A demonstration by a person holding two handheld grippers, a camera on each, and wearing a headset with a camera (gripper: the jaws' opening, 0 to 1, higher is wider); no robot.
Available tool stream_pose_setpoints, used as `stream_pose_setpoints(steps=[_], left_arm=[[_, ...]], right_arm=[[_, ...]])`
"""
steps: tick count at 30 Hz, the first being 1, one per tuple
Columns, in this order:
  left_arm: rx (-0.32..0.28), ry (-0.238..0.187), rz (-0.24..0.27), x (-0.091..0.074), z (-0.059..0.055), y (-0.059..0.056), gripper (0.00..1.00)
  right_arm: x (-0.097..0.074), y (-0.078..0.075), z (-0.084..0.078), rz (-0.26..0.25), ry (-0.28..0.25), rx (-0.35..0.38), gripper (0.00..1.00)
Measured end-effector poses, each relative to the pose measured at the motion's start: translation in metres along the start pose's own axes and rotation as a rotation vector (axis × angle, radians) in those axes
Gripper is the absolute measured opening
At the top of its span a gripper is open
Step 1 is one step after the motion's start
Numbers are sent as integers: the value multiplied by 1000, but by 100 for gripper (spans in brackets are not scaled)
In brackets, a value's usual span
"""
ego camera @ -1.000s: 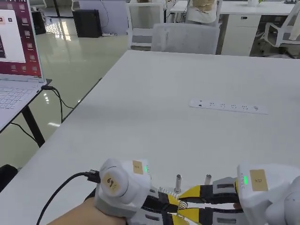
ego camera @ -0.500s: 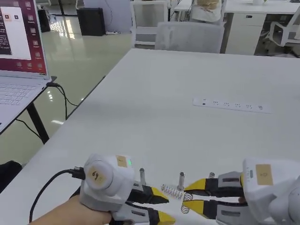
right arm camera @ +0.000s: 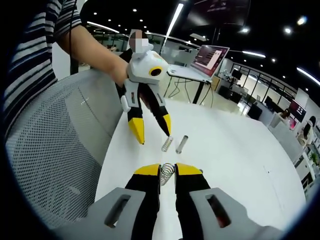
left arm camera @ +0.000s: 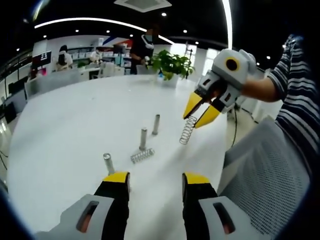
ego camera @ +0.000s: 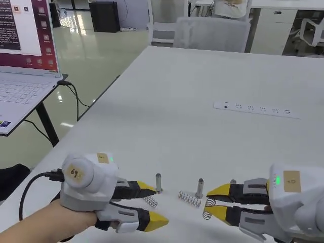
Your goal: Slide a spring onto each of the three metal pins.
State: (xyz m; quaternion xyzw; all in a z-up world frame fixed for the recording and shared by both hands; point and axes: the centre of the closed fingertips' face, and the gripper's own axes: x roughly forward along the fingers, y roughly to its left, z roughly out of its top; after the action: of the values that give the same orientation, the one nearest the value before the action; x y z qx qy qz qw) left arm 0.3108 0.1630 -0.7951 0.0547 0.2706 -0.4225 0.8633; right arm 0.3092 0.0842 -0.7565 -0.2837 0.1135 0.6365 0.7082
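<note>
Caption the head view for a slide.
Right gripper grips a spring beside three bare pins; left gripper open, a loose spring on the table.

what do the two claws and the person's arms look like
Both the left claw and right claw have rounded white housings, grey-black jaws with yellow tips, a green light and a small tan label. The left one also bears a round yellow sticker with handwritten digits, and a black cable runs from its back. The person wears a dark-and-white striped sleeve.
</note>
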Motion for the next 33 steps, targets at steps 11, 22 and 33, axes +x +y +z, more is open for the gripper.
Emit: stream_pose_setpoints(steps=[11, 22, 33], left_arm=[[-34, -60, 85, -23, 3, 21, 60], [10, -88, 140, -26, 2, 30, 98], [11, -98, 144, -27, 10, 35, 98]], right_arm=[[-8, -10, -8, -47, 17, 25, 8], [-14, -16, -15, -79, 34, 41, 8], [-23, -38, -27, -145, 59, 67, 8]])
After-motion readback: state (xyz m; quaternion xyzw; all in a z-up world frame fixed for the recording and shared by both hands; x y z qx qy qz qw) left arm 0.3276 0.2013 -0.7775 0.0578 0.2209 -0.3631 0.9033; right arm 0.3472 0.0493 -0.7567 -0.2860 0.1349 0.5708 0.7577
